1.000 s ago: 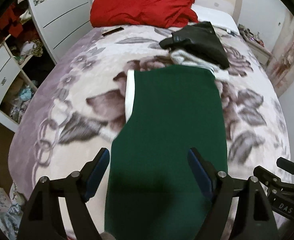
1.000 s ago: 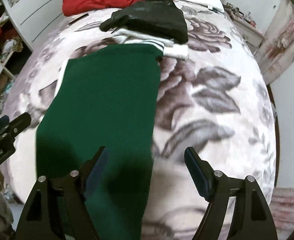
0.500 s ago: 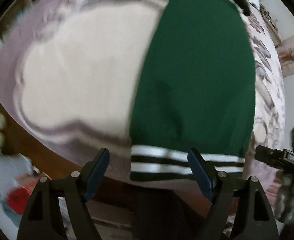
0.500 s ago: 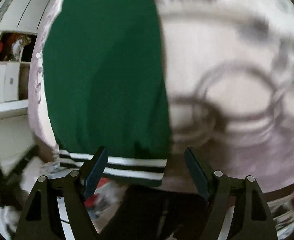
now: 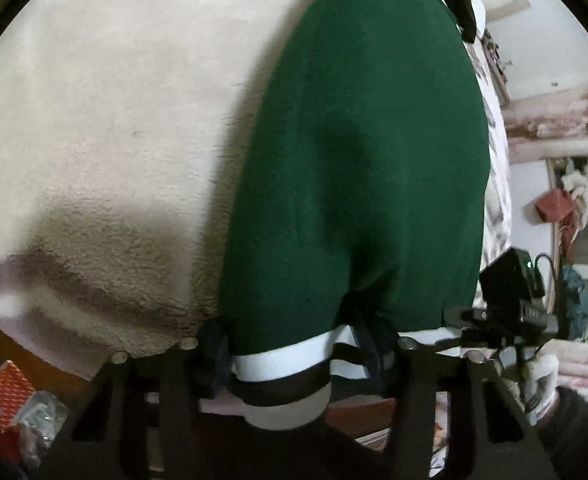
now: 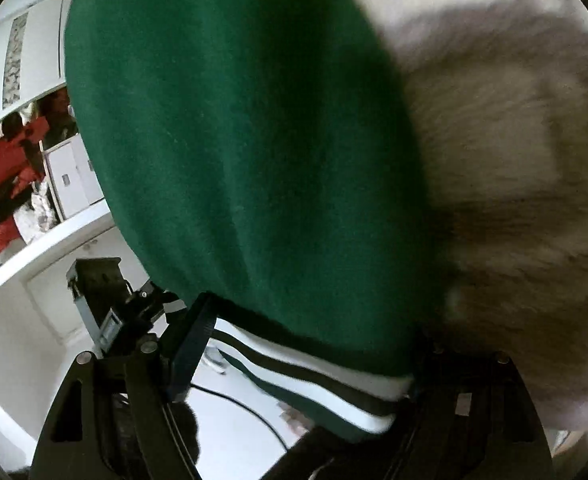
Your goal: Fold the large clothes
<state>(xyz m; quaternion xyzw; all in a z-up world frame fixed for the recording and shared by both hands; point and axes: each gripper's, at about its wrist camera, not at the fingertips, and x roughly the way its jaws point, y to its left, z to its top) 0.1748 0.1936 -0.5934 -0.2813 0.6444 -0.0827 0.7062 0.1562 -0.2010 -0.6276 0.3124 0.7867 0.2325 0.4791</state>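
Note:
A dark green garment (image 5: 358,152) with a white and black striped hem (image 5: 281,364) lies lengthwise on the bed, its hem hanging at the bed's near edge. My left gripper (image 5: 294,344) is open with its fingers astride the hem's left part. In the right wrist view the same green garment (image 6: 245,140) fills the middle, and my right gripper (image 6: 302,356) is open around the striped hem (image 6: 314,380) at its right corner. Each gripper shows in the other's view, at the garment's other side.
The plush cream and mauve blanket (image 5: 105,140) covers the bed. A dark garment (image 5: 460,0) lies at the far end. A red box (image 5: 1,396) sits on the floor at left. White drawers and shelves (image 6: 69,176) stand at the left of the bed.
Both grippers have dropped from above the bed to its near edge and closed in on the striped hem, which now sits between their open fingers.

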